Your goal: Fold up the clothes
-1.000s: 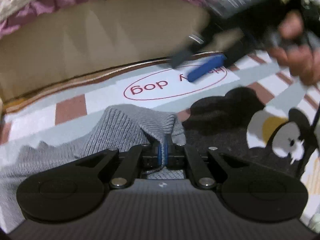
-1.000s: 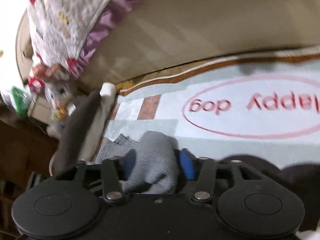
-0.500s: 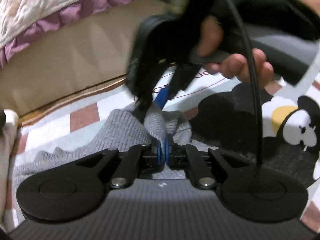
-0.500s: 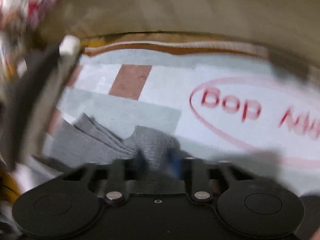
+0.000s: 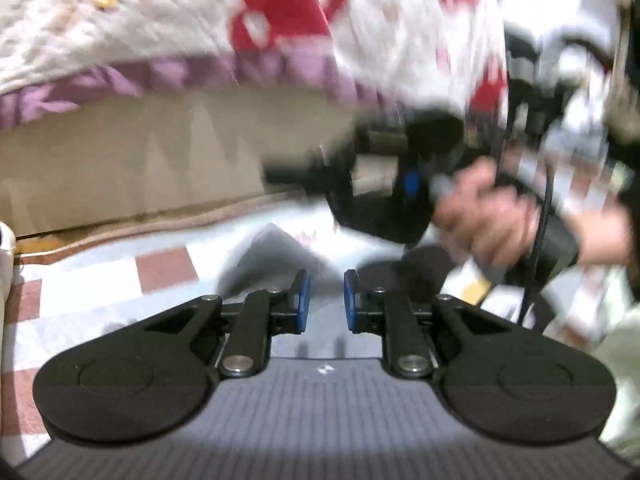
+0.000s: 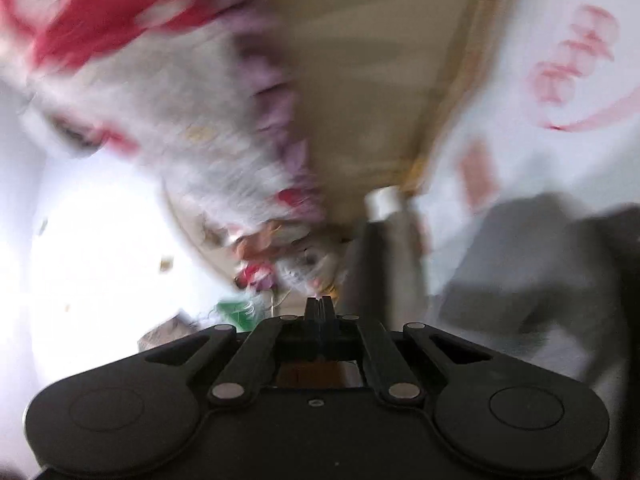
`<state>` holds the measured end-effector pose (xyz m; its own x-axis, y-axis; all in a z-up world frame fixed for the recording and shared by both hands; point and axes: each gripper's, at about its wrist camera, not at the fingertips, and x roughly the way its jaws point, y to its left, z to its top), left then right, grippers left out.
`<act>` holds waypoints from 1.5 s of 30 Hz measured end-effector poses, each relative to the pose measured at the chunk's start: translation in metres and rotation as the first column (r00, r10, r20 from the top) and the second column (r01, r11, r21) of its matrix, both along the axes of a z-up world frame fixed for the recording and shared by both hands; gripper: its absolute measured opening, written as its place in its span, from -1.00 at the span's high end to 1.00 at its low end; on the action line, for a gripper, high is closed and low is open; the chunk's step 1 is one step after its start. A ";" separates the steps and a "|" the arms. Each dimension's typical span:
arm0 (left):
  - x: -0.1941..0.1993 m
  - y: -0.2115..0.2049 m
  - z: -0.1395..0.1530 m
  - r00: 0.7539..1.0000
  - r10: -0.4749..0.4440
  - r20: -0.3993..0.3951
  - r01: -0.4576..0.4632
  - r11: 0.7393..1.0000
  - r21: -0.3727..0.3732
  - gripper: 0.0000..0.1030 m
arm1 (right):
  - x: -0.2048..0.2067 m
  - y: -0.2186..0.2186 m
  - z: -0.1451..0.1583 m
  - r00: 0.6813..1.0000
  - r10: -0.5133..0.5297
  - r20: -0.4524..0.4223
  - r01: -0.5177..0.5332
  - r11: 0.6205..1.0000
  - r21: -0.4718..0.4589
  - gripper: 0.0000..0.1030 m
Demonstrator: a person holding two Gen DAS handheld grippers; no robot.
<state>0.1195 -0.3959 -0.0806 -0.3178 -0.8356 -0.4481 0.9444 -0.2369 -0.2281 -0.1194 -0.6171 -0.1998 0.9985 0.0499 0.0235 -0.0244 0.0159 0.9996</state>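
The grey knit garment (image 5: 276,256) lies blurred on the printed mat just beyond my left gripper (image 5: 323,300), which is open and empty above it. In the right wrist view the garment (image 6: 532,264) shows as a grey blur at the right. My right gripper (image 6: 320,308) is shut with nothing between its fingers and is tilted away from the mat. It also shows in the left wrist view (image 5: 400,184), held in a hand up at the right, above the garment.
The mat (image 5: 160,268) has pink and white blocks and a red oval print (image 6: 576,80). A beige bed side (image 5: 140,168) with a quilted red, white and purple cover (image 5: 200,32) rises behind. A dark bar with a white tip (image 6: 384,248) and clutter stand at the mat's left end.
Both grippers have let go of the grey garment. My left gripper opened and lifted. My right gripper shut empty, rose and swung away fast; both views are now blurred.
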 end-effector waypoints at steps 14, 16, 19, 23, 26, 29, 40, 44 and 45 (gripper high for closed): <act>-0.017 -0.041 -0.053 0.955 0.191 0.224 -0.235 0.954 0.187 0.21 | 0.025 0.016 0.055 0.669 -0.324 -0.669 -0.287 0.718 -0.634 0.04; -0.013 -0.034 -0.045 0.966 0.170 0.194 -0.209 0.956 0.207 0.21 | 0.026 0.015 0.041 0.616 -0.341 -0.710 -0.342 0.696 -0.631 0.17; 0.007 -0.024 -0.015 0.957 0.253 0.142 -0.276 0.944 0.182 0.19 | 0.015 0.017 0.027 0.527 -0.355 -0.772 -0.394 0.703 -0.592 0.34; 0.054 0.010 0.012 0.914 0.406 0.027 -0.404 0.899 0.167 0.00 | -0.029 0.029 0.040 0.585 -0.340 -0.736 -0.231 0.800 -0.553 0.14; 0.067 0.034 -0.001 0.918 0.398 0.012 -0.387 0.886 0.256 -0.14 | -0.061 0.047 0.045 0.705 -0.241 -0.667 -0.146 0.871 -0.470 -0.32; 0.064 0.051 -0.031 0.931 0.363 0.028 -0.349 0.866 0.359 -0.22 | -0.068 0.075 0.041 0.769 -0.148 -0.622 -0.169 0.891 -0.421 -0.37; 0.059 0.025 -0.065 0.880 0.407 0.244 -0.456 0.867 0.200 0.66 | -0.039 0.131 0.029 0.739 -0.165 -0.653 -0.259 0.825 -0.502 -0.50; 0.058 0.039 -0.053 0.887 0.422 0.188 -0.457 0.859 0.229 0.43 | -0.041 0.166 0.049 0.692 -0.209 -0.691 -0.356 0.735 -0.578 -0.50; 0.056 0.046 -0.044 0.888 0.421 0.185 -0.455 0.860 0.229 0.42 | -0.040 0.181 0.059 0.678 -0.260 -0.688 -0.386 0.670 -0.634 -0.50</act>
